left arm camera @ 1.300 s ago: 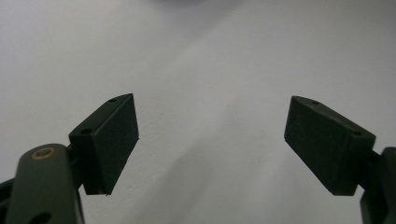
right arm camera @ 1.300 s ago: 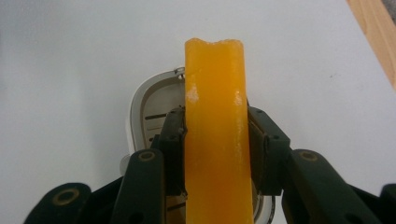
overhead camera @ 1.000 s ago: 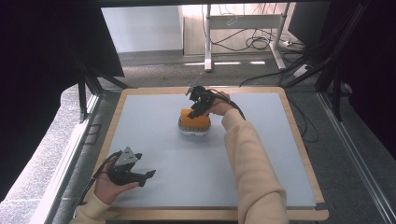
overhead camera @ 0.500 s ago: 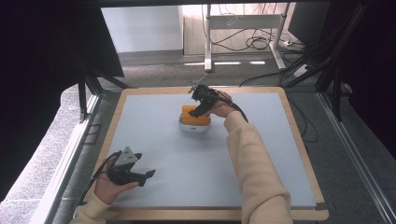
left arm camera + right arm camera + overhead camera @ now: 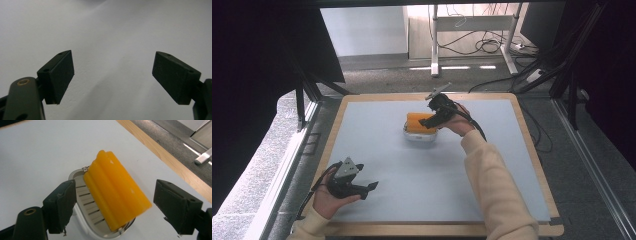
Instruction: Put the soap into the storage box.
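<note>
Orange block point(image 5: 116, 200) rests in white dish point(image 5: 82, 195); right tool point(image 5: 113, 200) just opened, jaws astride; left tool point(image 5: 112, 75) released.

The left tool point(image 5: 371, 186) rests low at the near left of the bench point(image 5: 377, 150), gripped in the person's left hand point(image 5: 329, 197), its tips aimed to the right. In the left gripper view its two black jaws stand wide apart with nothing between them. The right arm, in a pale sleeve point(image 5: 492, 185), stretches from the near edge toward the far middle. There the right hand point(image 5: 457, 120) holds the right tool point(image 5: 426, 123) angled down and leftward; its jaws have just been opening and now stand wide, their pads pressing on nothing.
</note>
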`<state>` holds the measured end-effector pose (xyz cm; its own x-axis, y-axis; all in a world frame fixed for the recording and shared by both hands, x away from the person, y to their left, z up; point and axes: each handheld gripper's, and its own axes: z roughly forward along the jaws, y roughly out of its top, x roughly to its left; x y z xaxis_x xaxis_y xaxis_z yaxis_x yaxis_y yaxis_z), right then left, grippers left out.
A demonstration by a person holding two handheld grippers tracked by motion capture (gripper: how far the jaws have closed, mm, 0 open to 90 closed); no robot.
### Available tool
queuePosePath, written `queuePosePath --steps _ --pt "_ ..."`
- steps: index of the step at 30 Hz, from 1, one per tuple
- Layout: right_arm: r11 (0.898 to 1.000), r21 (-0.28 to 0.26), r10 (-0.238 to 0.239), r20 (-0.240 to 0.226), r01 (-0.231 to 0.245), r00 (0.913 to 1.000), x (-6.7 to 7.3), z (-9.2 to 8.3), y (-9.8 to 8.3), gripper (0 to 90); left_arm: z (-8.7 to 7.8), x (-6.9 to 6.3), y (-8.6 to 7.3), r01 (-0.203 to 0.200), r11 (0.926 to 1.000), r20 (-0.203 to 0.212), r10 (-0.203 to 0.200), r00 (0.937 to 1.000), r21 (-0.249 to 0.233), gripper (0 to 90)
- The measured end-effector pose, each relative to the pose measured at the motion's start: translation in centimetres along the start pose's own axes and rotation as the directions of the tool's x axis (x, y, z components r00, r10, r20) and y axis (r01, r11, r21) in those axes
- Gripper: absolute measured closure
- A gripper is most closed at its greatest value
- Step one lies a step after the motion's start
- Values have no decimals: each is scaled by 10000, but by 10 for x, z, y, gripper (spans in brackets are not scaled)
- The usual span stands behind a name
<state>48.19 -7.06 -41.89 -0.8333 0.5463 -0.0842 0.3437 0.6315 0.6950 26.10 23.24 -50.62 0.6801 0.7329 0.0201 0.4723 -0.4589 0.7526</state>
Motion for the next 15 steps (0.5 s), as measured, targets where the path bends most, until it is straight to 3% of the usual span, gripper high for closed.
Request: queuePosePath --steps 3,10,15 --pt "9985 -536 82 -4 -82 10000 3 -13 -11 194 0 0 0 -17 10000 -19 18 10000 11 178" --pt "9951 -972 208 191 -188 9996 16 -45 -41 200 1 -2 1 -23 10000 -60 23 10000 7 178" --pt "9894 -1429 310 456 -242 9985 29 -71 -73 211 2 -2 2 -24 10000 -51 24 10000 37 178"
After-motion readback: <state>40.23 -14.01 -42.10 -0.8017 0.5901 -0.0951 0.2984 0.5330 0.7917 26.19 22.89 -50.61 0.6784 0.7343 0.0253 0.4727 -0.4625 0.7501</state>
